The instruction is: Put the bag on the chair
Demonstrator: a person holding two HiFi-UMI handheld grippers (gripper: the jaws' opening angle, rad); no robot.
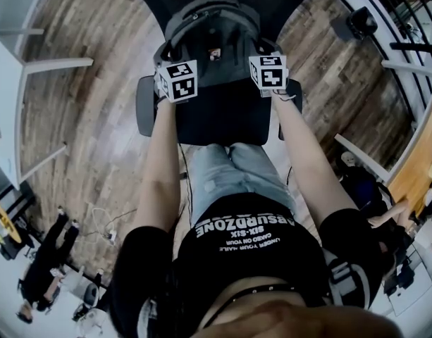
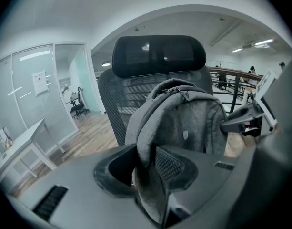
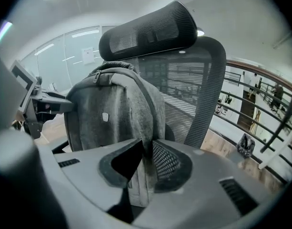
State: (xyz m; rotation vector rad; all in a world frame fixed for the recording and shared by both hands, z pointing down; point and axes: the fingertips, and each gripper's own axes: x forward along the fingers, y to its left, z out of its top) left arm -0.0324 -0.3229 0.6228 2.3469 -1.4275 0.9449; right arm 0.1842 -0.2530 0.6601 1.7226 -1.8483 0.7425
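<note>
A grey backpack [image 1: 212,30] stands upright on the seat of a black mesh office chair [image 1: 216,115], leaning on its backrest. My left gripper [image 1: 166,53] is at the bag's left side. In the left gripper view its jaws [image 2: 146,168] are shut on a fold of the bag's [image 2: 188,123] grey strap. My right gripper [image 1: 263,48] is at the bag's right side. In the right gripper view the bag's [image 3: 112,113] thin strap hangs between the jaws [image 3: 146,163], lying against the mesh pad, with the other jaw a little off it. The headrest [image 3: 146,30] rises above the bag.
Wooden floor surrounds the chair. A white desk [image 2: 22,144] and glass partitions stand to the left. A metal railing [image 3: 260,113] runs on the right. A dark bag [image 1: 361,23] lies on the floor at the far right. My legs touch the seat's front edge.
</note>
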